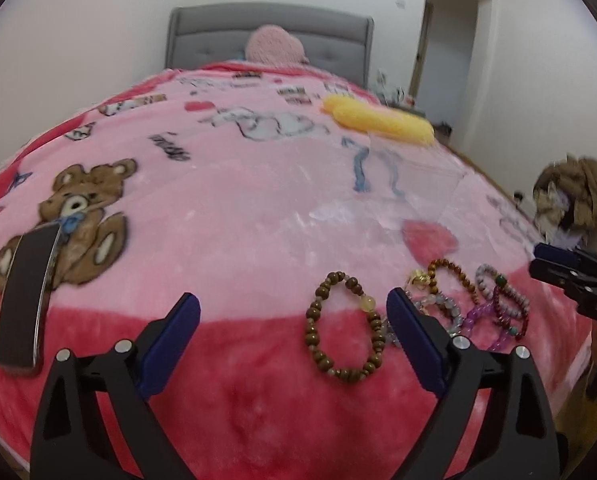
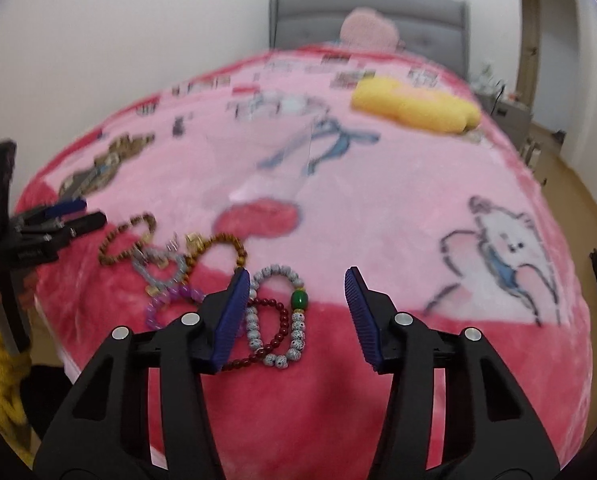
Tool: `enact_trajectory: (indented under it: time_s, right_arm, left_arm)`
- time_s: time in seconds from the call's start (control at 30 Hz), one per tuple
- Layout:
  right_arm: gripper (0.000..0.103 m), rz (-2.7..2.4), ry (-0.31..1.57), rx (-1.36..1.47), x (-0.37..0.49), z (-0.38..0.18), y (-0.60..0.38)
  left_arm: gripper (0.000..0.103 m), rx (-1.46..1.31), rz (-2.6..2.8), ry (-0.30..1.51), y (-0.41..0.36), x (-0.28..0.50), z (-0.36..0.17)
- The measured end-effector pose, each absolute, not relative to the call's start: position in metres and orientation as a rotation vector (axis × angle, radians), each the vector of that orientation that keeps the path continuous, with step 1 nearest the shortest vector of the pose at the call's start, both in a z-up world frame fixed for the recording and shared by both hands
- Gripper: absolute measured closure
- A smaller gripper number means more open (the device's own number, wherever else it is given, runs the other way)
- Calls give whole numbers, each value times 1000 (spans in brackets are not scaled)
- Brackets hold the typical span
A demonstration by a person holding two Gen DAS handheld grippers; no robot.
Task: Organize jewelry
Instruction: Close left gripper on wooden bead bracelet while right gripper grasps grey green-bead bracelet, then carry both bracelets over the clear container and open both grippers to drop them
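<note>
Right wrist view, right gripper (image 2: 294,312) angled down over bracelets (image 2: 276,316), jaws apart

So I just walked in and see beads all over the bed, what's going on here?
A person is sorting bracelets on a pink blanket with two handheld grippers. The left gripper hangs open over the brown wooden bracelet; the right gripper is open above the grey speckled bracelet and the dark red one. Neither holds anything. The other bracelets lie in a loose tangle, and a dark tray lies off to the left.
</note>
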State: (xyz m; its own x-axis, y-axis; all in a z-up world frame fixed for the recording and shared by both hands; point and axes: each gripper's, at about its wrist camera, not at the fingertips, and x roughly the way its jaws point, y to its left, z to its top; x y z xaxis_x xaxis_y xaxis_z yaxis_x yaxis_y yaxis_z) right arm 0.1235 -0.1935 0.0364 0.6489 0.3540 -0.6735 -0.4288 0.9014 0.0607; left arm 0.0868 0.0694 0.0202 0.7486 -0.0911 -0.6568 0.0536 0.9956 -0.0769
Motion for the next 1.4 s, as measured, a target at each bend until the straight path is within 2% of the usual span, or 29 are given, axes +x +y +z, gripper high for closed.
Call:
enact_trajectory:
  time_s: [0.03, 0.07, 0.1, 0.17, 0.37, 0.57, 0.6, 0.67, 0.77, 0.87, 0.97, 1.03, 1.13, 1.2, 1.4]
  right_arm:
    - [57, 448, 773, -124, 130, 33, -191]
    - [64, 449, 794, -138, 136, 30, -189]
    - [66, 450, 805, -141, 139, 28, -189]
    - [66, 455, 832, -151, 146, 26, -187]
    - [67, 458, 880, -222, 151, 21, -177]
    - [72, 442, 898, -282, 157, 17, -170]
    - [77, 437, 897, -302, 156, 16, -168]
    - [79, 438, 901, -333, 158, 13, -164]
    - [90, 439, 904, -383, 155, 6, -156]
    - [91, 425, 889, -428, 151, 2, -150]
    - [91, 419, 882, -437, 150, 2, -150]
    - [91, 417, 880, -436, 150, 3, -151]
    - [91, 424, 875, -425, 149, 6, -152]
    - [91, 427, 874, -414, 148, 9, -153]
    - [91, 424, 857, -408, 144, 18, -151]
  left_arm:
    - [11, -22, -82, 743, 67, 91, 20]
    - [11, -8, -82, 749, 65, 93, 20]
    - [12, 2, -87, 754, 64, 95, 20]
    - [20, 16, -110, 783, 61, 101, 19]
    - [26, 76, -150, 854, 45, 110, 7]
    - [31, 82, -150, 885, 44, 116, -2]
    - [33, 78, -158, 890, 43, 116, -3]
    - [39, 73, -164, 889, 43, 117, -3]
    - [47, 71, -177, 891, 40, 116, -4]
    - [51, 54, -190, 899, 41, 118, -4]
    - [62, 15, -195, 904, 46, 119, -5]
    - [73, 10, -178, 906, 49, 120, -6]
    - [82, -31, -184, 910, 57, 121, -8]
    - [94, -58, -186, 906, 61, 121, -6]
    - [94, -82, -195, 904, 66, 122, -5]
